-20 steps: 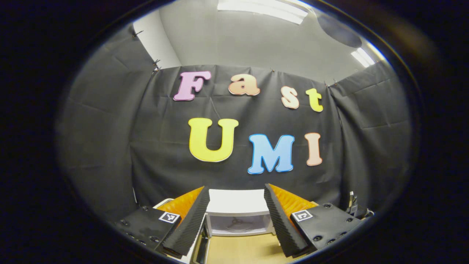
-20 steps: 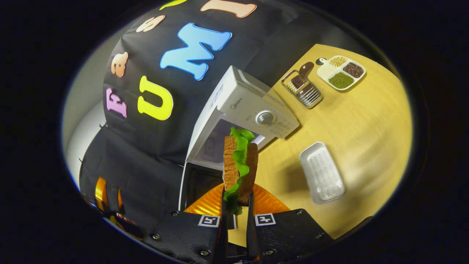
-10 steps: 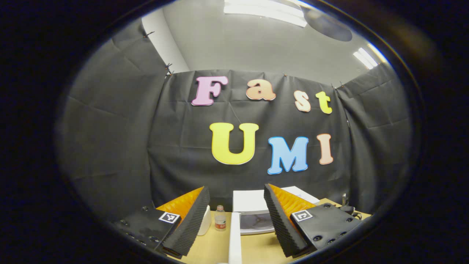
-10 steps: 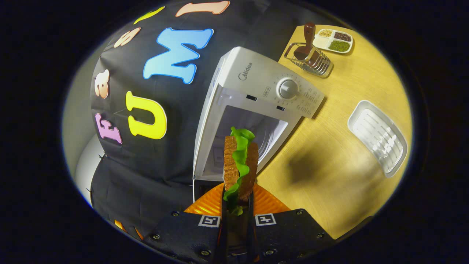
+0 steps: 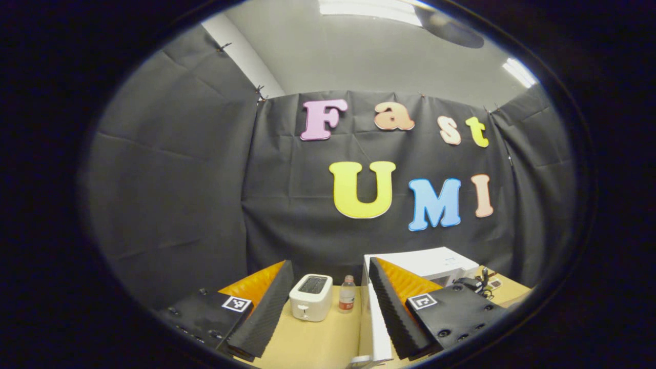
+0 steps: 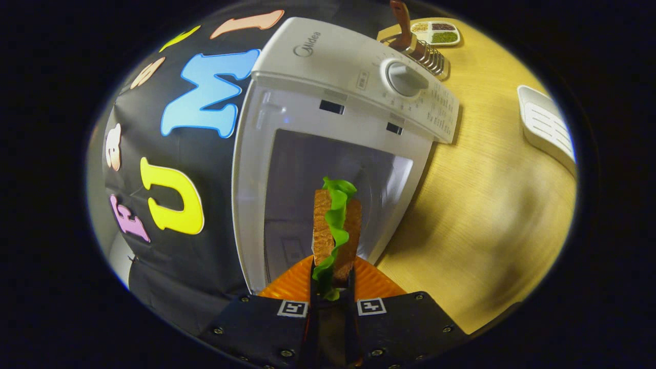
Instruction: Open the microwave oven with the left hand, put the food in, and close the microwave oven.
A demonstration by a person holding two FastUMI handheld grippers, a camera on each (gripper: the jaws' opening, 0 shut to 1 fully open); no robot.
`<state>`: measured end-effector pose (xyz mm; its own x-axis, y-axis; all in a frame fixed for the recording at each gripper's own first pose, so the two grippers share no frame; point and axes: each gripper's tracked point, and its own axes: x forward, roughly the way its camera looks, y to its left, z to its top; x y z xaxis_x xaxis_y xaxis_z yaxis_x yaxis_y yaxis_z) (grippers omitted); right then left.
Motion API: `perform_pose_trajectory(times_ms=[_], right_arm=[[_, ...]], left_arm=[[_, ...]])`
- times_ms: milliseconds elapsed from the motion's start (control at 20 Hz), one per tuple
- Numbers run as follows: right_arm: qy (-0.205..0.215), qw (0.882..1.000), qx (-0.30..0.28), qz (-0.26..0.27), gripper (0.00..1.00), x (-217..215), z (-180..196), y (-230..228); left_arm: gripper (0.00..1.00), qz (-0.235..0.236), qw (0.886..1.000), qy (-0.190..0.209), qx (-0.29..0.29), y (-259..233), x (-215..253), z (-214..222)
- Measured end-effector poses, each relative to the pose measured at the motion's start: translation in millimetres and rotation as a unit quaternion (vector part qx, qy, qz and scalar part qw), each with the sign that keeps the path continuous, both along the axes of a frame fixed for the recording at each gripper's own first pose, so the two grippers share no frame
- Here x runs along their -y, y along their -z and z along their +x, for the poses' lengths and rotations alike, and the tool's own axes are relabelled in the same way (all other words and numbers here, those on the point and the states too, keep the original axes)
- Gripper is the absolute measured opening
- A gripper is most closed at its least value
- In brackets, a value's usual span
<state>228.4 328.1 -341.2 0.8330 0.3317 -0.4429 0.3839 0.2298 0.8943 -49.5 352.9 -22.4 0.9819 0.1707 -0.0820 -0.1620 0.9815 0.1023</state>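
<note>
Right gripper view: the right hand-held gripper (image 6: 332, 287) is clamped on the sandwich (image 6: 335, 230), held at the open microwave oven (image 6: 328, 128) mouth. The left hand-held gripper (image 5: 328, 307) stands apart, empty, above the desk (image 5: 318, 343) near a toaster (image 5: 310, 296).

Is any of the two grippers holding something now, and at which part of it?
The right gripper holds the sandwich by its lower end, one finger on each bread side. The left gripper is open and holds nothing.
</note>
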Motion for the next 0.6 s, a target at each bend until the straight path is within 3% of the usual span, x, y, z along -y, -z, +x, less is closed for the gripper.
perform_pose_trajectory(times_ms=[400,600], right_arm=[[0.113,0.993,-0.012,0.034,0.21,-22.7,74.6,41.7],[0.140,0.989,-0.017,0.043,0.20,-33.3,99.2,50.3]], left_arm=[[0.97,-0.025,0.998,-0.048,-0.037,23.7,-37.9,-15.2],[0.93,-0.021,0.997,-0.064,-0.036,19.8,-49.6,-21.6]])
